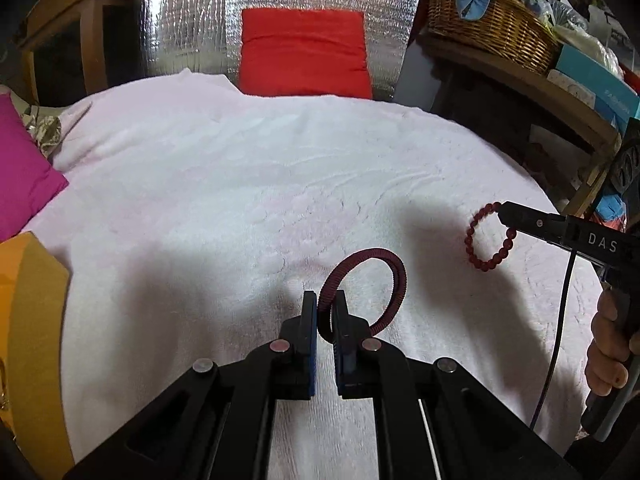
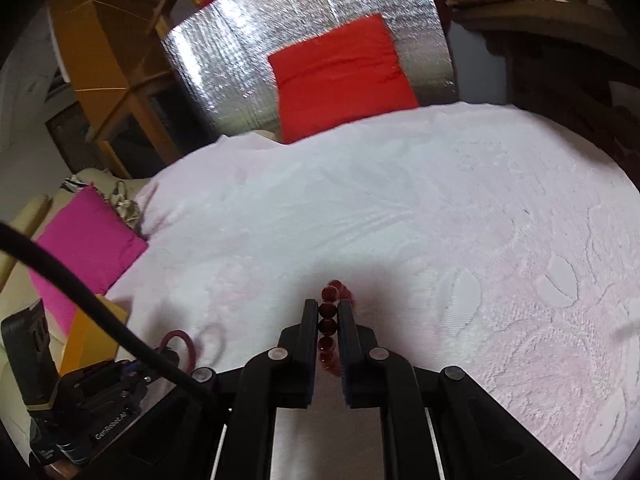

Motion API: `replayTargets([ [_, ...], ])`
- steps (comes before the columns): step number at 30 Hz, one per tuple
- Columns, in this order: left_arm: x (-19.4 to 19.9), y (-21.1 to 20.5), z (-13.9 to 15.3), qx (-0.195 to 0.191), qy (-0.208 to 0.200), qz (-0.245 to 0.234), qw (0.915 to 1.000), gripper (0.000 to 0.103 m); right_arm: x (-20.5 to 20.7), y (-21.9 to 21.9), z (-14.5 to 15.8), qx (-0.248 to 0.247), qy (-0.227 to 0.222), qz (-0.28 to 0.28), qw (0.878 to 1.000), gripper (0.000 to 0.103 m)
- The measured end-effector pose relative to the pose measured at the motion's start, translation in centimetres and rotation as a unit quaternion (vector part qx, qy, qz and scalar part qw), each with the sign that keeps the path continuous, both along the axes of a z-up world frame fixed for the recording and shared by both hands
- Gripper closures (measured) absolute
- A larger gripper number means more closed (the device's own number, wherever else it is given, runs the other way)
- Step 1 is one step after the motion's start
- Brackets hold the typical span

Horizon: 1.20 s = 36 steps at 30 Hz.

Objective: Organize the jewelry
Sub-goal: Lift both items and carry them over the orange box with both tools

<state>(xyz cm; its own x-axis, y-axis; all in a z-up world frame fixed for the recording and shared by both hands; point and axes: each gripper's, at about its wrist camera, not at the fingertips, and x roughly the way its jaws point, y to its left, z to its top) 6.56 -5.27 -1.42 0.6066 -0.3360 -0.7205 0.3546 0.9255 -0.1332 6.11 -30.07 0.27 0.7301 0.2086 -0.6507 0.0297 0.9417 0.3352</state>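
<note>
My left gripper [image 1: 329,300] is shut on a dark maroon corded ring bracelet [image 1: 380,264], held above the white towel [image 1: 240,184]. My right gripper [image 2: 329,308] is shut on a red beaded bracelet [image 2: 327,326]; the beads run between the fingers. In the left wrist view the right gripper [image 1: 505,214] enters from the right with the beaded bracelet [image 1: 478,248] hanging from its tip. In the right wrist view the left gripper's body sits at lower left, with the maroon ring [image 2: 182,346] blurred beside it.
A red cushion [image 1: 304,52] leans on a silver foil wall at the back. A magenta cushion [image 1: 24,176] and an orange box [image 1: 32,312] lie at the left. A wicker basket [image 1: 492,28] and boxes fill shelves at the right.
</note>
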Motion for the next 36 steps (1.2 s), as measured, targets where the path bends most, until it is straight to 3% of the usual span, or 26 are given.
replayTargets([
  [16, -6.5, 4.8, 3.8, -0.009, -0.058, 0.091, 0.9941, 0.096, -3.4, 6.8, 2.4, 0.047, -0.043, 0.059, 0.996, 0.093],
  [24, -9.8, 8.5, 3.6, 0.007, -0.074, 0.128, 0.989, 0.096, -5.4, 11.5, 2.9, 0.064, -0.066, 0.107, 0.99, 0.093],
  [36, -12.4, 14.8, 4.7, -0.019, -0.102, 0.206, 0.973, 0.096, -7.2, 16.4, 3.7, 0.083, -0.086, 0.158, 0.98, 0.093],
])
